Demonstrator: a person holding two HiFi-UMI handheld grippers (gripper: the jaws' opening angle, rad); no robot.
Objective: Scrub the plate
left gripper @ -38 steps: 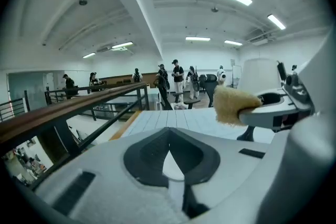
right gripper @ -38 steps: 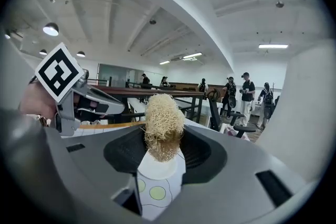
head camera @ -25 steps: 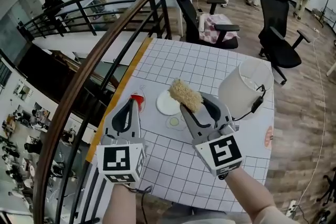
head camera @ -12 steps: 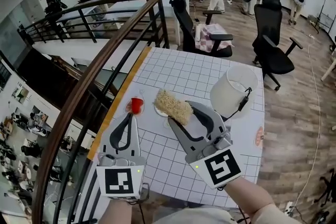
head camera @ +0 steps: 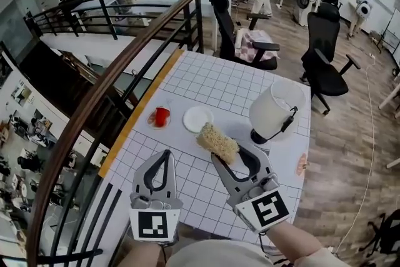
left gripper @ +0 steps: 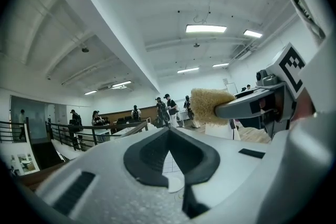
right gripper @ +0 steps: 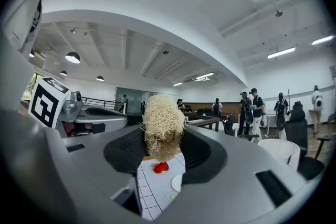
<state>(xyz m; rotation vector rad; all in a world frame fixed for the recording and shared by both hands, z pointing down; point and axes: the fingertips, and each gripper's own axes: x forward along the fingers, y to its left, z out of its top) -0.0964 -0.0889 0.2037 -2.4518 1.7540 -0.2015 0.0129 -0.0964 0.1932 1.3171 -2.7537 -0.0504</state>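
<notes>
A small white plate (head camera: 197,119) lies on the gridded table (head camera: 231,87), bare and untouched. My right gripper (head camera: 226,151) is shut on a tan fibrous scrubber (head camera: 218,142), held in the air a little nearer than the plate and to its right. In the right gripper view the scrubber (right gripper: 161,126) stands between the jaws, with the plate (right gripper: 177,182) below it. My left gripper (head camera: 166,155) hovers at the near left, shut with nothing in it. The left gripper view shows its jaws meeting at the tip, the plate (left gripper: 175,183) beneath and the scrubber (left gripper: 211,106) to the right.
A red cup (head camera: 161,116) on a saucer stands left of the plate. A white lamp shade (head camera: 275,110) on a dark base rises at the right. A wooden railing (head camera: 119,72) runs along the table's left, yellow-edged side. Office chairs (head camera: 237,34) stand beyond the far edge.
Both grippers have drawn back toward me. The scrubber, which was over the plate, now hangs nearer than it, still gripped. The plate and cup have not moved on the table.
</notes>
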